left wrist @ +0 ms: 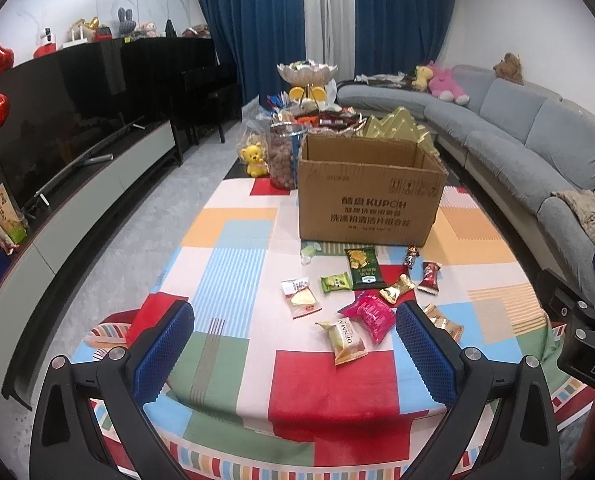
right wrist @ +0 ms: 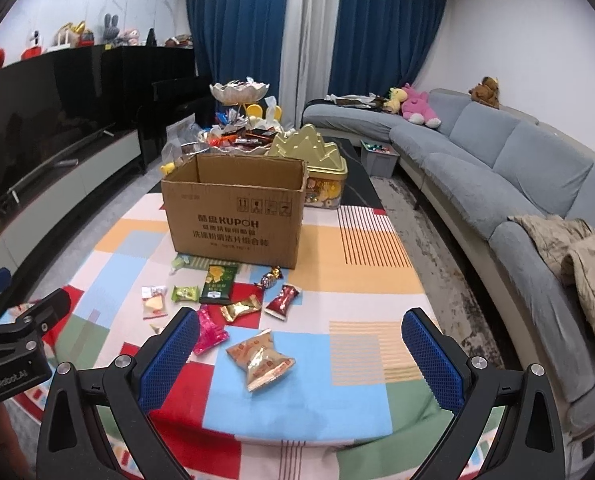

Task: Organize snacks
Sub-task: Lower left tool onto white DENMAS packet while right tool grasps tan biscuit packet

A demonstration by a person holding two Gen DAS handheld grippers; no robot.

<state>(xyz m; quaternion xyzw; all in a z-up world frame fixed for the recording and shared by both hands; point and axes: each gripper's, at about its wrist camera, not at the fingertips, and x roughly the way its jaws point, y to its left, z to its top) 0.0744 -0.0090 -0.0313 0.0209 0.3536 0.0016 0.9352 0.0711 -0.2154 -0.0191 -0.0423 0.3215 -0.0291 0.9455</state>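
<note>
Blue curtains (left wrist: 257,20) hang at the back of the room, a grey sofa (right wrist: 497,168) runs along one side, and a big black TV (left wrist: 57,120) stands on the other; a low table (left wrist: 237,240) with a cloth of many colours fills the middle. On the table stands a brown cardboard box (left wrist: 371,196) with its top open; just in front of it lie the snacks, spread out on the cloth and not in the box. One is a dark green bag (left wrist: 363,266); beside it are a small light green pack (left wrist: 334,282), a clear pack with a pale cake (left wrist: 300,298), a gold candy (left wrist: 396,289) and a red pack (left wrist: 429,276). Closer lie a pink bag (left wrist: 371,314) and a cream pack (left wrist: 344,340); a shiny tan bag (right wrist: 263,360) lies nearest the right gripper. Behind the box are a gold tin (right wrist: 309,148), a yellow toy bear (left wrist: 254,158) and a dish piled with sweets (right wrist: 233,140).

The left gripper (left wrist: 295,356) hangs above the near edge of the table; its blue fingers (left wrist: 165,354) are spread wide and hold nothing. The right gripper (right wrist: 299,364) hangs the same way, its blue fingers (right wrist: 433,364) wide apart and bare; the tan bag lies on the cloth between them, touching neither.
</note>
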